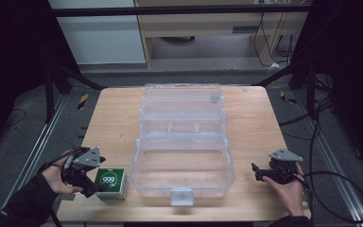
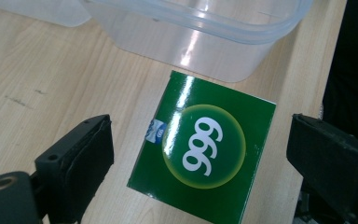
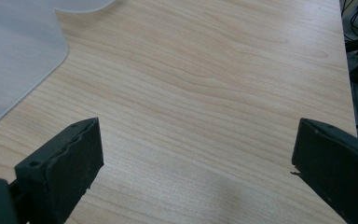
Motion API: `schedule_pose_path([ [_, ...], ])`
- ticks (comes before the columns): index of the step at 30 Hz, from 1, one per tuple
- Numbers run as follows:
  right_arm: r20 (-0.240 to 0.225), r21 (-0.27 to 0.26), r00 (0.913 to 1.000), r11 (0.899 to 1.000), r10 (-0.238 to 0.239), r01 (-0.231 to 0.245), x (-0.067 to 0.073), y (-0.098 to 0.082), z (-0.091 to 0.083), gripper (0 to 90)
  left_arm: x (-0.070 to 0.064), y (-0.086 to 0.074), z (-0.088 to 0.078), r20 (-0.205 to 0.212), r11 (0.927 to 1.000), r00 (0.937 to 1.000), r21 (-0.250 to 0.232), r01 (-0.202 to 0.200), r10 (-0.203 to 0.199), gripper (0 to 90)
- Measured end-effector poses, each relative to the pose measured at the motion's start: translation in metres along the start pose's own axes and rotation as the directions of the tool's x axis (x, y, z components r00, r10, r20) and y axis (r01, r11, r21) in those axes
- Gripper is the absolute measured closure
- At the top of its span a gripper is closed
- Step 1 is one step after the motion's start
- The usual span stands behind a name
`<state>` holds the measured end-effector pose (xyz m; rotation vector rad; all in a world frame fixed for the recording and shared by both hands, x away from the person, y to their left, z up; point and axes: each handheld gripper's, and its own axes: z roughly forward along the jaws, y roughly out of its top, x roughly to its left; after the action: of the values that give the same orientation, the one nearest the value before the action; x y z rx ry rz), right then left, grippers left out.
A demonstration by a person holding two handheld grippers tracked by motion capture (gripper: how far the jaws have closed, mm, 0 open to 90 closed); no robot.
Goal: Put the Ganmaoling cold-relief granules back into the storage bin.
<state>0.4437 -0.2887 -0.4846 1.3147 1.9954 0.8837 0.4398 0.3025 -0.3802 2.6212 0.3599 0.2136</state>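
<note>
Green 999 box [image 2: 203,151] sits beside the clear bin [image 1: 182,172], so I straddle it with my left gripper [image 2: 200,163], jaws apart; right gripper [image 3: 196,163] idles, likewise parted.

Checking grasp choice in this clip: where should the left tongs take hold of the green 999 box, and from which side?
Probably from above, across two opposite side faces. The green 999 box lies flat on the table with its printed face up, already between the open jaws of the left tongs. The clear plastic case stands close at one edge, so grip the other pair.
</note>
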Motion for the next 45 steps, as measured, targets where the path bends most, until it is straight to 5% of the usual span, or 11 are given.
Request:
schedule_pose_path([
  [20, -0.004, 0.017, 0.9996, 0.999, -0.027, 0.028, 0.002, -0.001, 0.002, 2.4, -0.002, 0.007, 0.022, 0.045, 0.9929, 0.9965, 0.093, -0.075, 0.071, 3.9],
  [45, -0.017, 0.036, 0.9990, 0.998, -0.042, 0.042, 0.003, -0.003, 0.005, 2.1, 0.002, 0.002, 0.046, 0.063, 0.9832, 0.9944, 0.156, -0.095, 0.086, 3.3],
])
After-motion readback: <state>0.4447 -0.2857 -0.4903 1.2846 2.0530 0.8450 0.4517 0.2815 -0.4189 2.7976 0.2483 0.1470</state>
